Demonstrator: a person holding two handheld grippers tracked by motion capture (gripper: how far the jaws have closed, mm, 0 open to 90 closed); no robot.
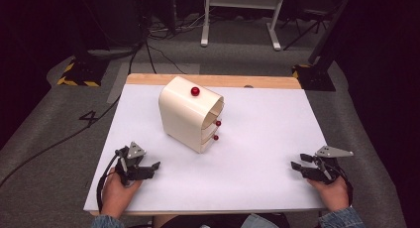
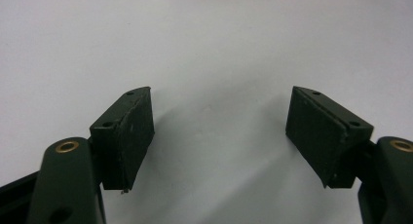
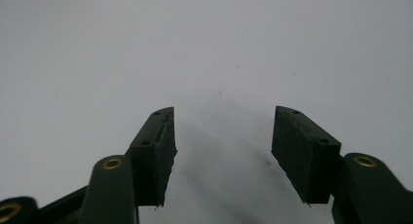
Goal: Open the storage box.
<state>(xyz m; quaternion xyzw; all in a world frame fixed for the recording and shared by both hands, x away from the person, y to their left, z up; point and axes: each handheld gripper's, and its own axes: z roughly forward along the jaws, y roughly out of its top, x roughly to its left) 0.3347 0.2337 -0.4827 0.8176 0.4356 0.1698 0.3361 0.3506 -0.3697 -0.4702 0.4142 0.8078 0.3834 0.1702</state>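
Cream, round-topped rigid drawer cabinet (image 1: 189, 114) with small red ball knobs (image 1: 218, 123) looks light and tippable; grip a knob. Left gripper (image 1: 154, 166) and right gripper (image 1: 295, 165) rest apart from it, jaws spread, empty.

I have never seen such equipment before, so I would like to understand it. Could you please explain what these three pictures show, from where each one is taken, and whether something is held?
No robot is here. A person sits at a table and holds one hand tool in each hand; each tool is a gripper with two black jaws.

The high view is taken from a fixed camera above the person, looking forward and down. There you see the left gripper and the right gripper, both low over the white table top.

The other two pictures come from small cameras riding on the grippers. Each looks along its own jaws: the left gripper and the right gripper. In both, the jaws stand wide apart with only white surface between them, so nothing is held.

On the table stands a cream cabinet with a rounded top and red knobs, apart from both grippers.
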